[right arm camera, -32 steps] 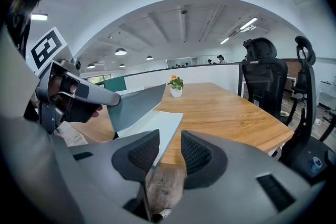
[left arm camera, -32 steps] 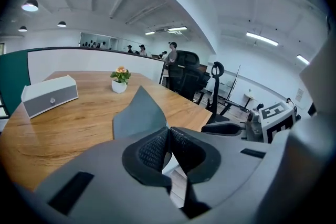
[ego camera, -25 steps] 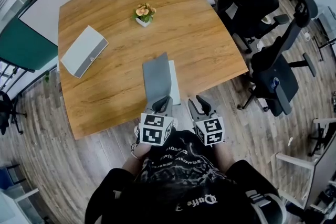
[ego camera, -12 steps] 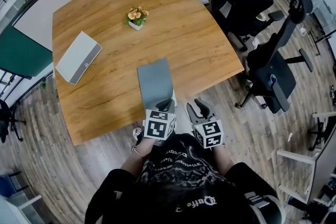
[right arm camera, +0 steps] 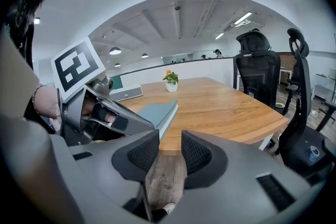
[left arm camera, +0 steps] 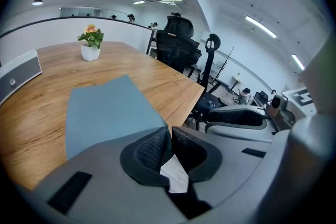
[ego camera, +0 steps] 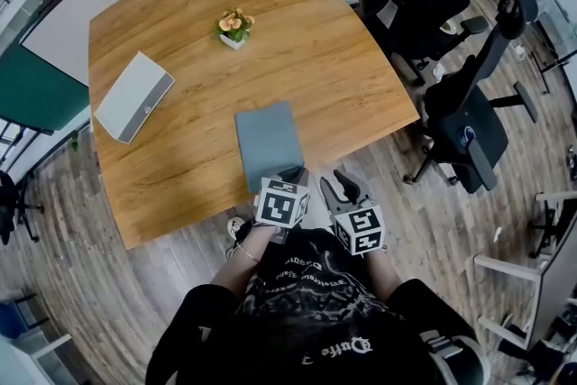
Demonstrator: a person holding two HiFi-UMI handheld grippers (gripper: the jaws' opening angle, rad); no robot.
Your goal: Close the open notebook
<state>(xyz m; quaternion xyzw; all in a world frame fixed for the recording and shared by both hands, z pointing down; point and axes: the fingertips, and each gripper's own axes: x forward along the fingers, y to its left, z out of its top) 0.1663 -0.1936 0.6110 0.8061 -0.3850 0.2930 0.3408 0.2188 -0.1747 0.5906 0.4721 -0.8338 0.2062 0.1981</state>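
**Notebook**: grey-blue cover, lying flat and closed on the table. It sits at the near edge, in front of the person, with its long side running away from them. In the right gripper view the white page block shows as a thin band under the cover.

**Left gripper**: placed at the notebook's near right corner, pointing downward. Its jaws are drawn almost together. The corner of the cover runs into the narrow slit between the pads and appears to be pinched there, though the contact itself is partly hidden. A sliver of white page shows below the pads.

**Right gripper**: held just beside the left one, off the table edge and clear of the notebook. Its jaws stand apart with nothing between them; only the wood-plank floor shows through the gap.

**Potted plant**: small white pot with orange flowers, upright near the far side of the table, well apart from the notebook.

**Flat white-and-grey box**: lying near the table's left edge.

**Office chairs**: black, standing beside the table's right side.
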